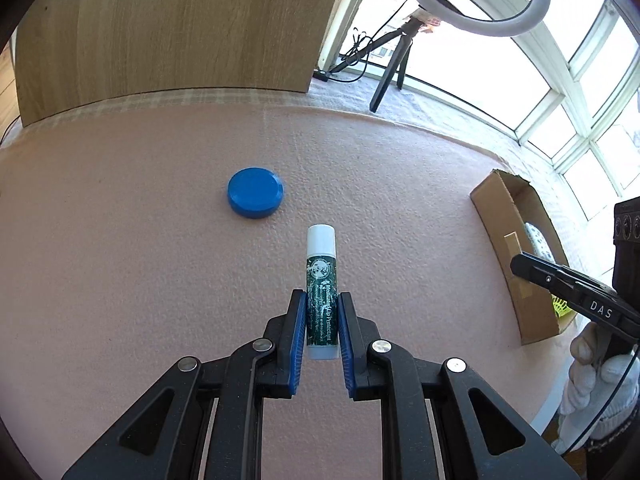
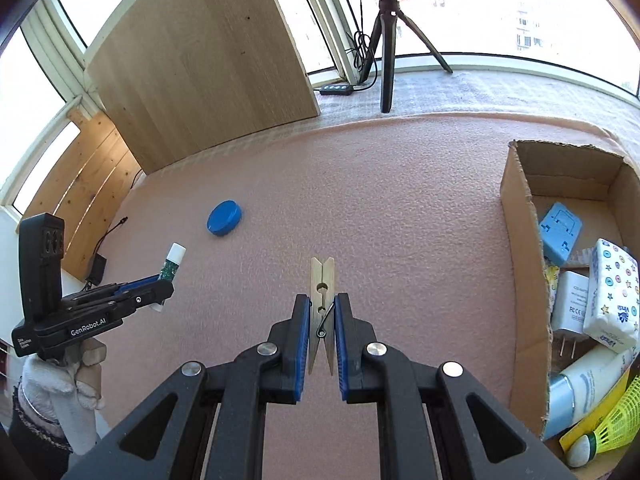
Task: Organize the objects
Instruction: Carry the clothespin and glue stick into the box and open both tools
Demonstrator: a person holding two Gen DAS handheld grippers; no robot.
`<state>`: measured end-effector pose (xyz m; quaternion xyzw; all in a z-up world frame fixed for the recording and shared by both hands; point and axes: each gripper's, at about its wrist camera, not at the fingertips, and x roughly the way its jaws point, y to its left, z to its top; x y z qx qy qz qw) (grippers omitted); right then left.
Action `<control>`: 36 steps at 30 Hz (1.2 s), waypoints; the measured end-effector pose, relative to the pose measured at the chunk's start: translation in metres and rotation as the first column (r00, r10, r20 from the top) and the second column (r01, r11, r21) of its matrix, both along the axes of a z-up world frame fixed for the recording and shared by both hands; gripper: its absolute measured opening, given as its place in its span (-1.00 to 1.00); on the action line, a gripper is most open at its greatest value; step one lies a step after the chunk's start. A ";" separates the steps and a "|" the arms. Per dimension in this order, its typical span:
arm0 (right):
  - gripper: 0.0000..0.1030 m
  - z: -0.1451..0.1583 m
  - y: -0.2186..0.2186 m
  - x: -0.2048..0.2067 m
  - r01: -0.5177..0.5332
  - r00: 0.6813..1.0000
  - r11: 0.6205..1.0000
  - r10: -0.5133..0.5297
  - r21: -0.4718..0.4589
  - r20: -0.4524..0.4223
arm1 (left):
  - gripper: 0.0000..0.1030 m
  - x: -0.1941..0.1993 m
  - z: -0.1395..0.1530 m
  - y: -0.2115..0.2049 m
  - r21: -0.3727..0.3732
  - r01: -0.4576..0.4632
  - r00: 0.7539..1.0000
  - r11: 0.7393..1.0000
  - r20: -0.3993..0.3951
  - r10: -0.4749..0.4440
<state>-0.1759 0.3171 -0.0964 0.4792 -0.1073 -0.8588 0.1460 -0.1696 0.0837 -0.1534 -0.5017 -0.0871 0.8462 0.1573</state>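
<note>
— Which hand has what?

— The left gripper (image 1: 322, 320) has its blue-padded fingers (image 1: 298, 332) closed tight on a green-labelled lip balm tube with a white cap (image 1: 320, 288), gripping the lower half so the cap sticks out ahead, clear of the pink foam-covered counter (image 1: 140, 280). The right gripper (image 2: 322, 328) is closed just as snugly on a pale wooden clothespin with a wire spring (image 2: 322, 300), pads pressing its two flat sides.

— So both things are off the counter?

— It looks that way; each is carried in the air. The open brown cardboard box (image 2: 520, 264) sits at the right end of the counter, already holding a blue plastic case (image 2: 560, 232), a patterned tissue pack (image 2: 612, 292), a white tube (image 2: 584, 384) and a yellow shuttlecock (image 2: 616, 424).

— What's in hand, then?

— I'd say the carry to the box. The right gripper is nearer it, so the clothespin probably goes first: swing over the box wall, lower into a free spot, then part the fingers. The left needs to cross most of the counter.

— Anything left out?

— A round blue plastic lid (image 1: 255, 196) lies flat on the counter, well apart from the box. That likely waits for another trip.
</note>
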 end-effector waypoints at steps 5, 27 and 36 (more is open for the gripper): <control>-0.78 0.019 0.035 0.023 0.079 0.996 0.997 -0.078 0.022 -0.048 | -0.68 0.007 0.017 0.044 0.015 0.079 0.996 0.997 -0.033 -0.078; -0.78 0.024 0.168 0.099 0.323 0.946 0.943 -0.317 0.081 -0.069 | -0.68 0.039 0.036 0.254 0.032 0.416 0.907 0.909 -0.091 -0.412; -0.78 0.019 0.191 0.101 0.340 0.940 0.937 -0.336 0.075 -0.061 | -0.68 0.040 0.027 0.300 0.001 0.464 0.883 0.886 -0.086 -0.462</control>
